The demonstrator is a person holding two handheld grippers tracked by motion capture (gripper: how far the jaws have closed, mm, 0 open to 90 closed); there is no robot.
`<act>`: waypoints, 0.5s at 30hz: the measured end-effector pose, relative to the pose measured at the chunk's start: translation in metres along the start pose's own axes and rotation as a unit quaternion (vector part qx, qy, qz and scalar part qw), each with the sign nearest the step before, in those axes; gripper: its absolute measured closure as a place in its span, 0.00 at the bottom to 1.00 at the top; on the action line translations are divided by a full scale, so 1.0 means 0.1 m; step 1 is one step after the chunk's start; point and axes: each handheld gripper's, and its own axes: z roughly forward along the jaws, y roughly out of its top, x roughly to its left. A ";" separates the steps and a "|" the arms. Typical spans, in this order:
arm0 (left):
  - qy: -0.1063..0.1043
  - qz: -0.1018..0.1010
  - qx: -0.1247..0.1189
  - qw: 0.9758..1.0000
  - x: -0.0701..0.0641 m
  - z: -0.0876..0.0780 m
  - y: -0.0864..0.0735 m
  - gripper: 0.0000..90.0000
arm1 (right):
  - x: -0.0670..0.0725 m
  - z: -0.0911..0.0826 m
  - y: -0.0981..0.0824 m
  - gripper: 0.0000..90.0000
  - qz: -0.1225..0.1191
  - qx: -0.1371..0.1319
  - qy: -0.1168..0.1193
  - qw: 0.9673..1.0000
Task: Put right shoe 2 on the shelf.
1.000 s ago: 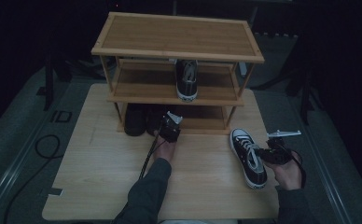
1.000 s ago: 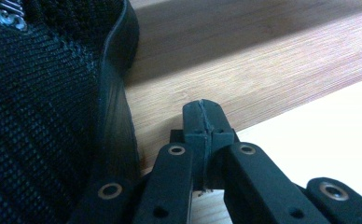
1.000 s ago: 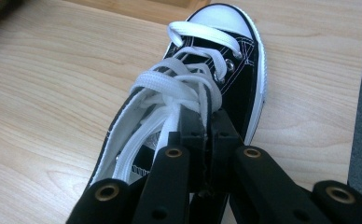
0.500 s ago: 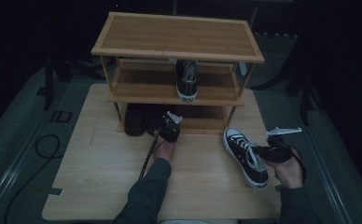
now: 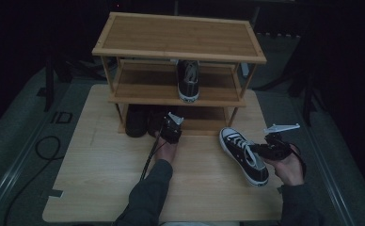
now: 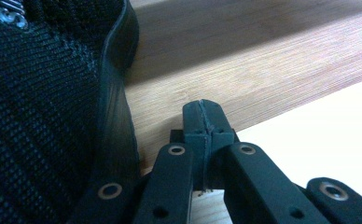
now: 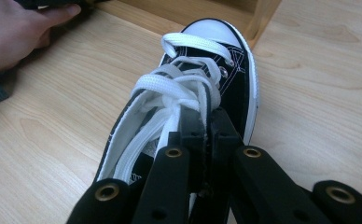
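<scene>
A black canvas sneaker [image 5: 244,155] with white laces and a white toe cap lies on the table at the right, toe toward the shoe rack [image 5: 180,35]. My right gripper [image 5: 259,149] is shut on the sneaker's [image 7: 216,60] upper edge beside the laces, as the right gripper view [image 7: 206,122] shows. My left gripper [image 5: 170,126] rests at the front of the rack's bottom shelf. In its own view the left gripper [image 6: 202,115] is shut with nothing between its jaws, next to a black mesh shoe [image 6: 44,93].
A matching black sneaker [image 5: 188,80] stands on the rack's middle shelf. Dark shoes [image 5: 138,120] sit on the bottom shelf at the left. The light wooden table [image 5: 100,188] has bare room at the front left. A black cable [image 5: 44,146] loops on the floor at the left.
The sneaker in my right gripper has shifted slightly left and toward the rack. My left gripper has stayed where it was.
</scene>
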 end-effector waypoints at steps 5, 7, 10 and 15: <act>0.000 0.000 0.000 1.000 0.00 0.00 0.00 1.00 | 0.04 0.00 0.08 0.97 -0.017 -0.001 0.010 1.000; 0.000 0.000 0.000 1.000 0.00 0.00 0.00 1.00 | 0.04 0.00 0.09 0.97 -0.021 -0.001 0.013 1.000; 0.000 0.000 0.000 1.000 0.00 0.00 0.00 1.00 | 0.07 0.01 0.13 0.97 -0.028 -0.003 0.021 0.999; 0.000 0.000 0.000 1.000 0.00 0.00 0.00 1.00 | 0.10 0.03 0.20 0.97 -0.047 -0.006 0.041 0.998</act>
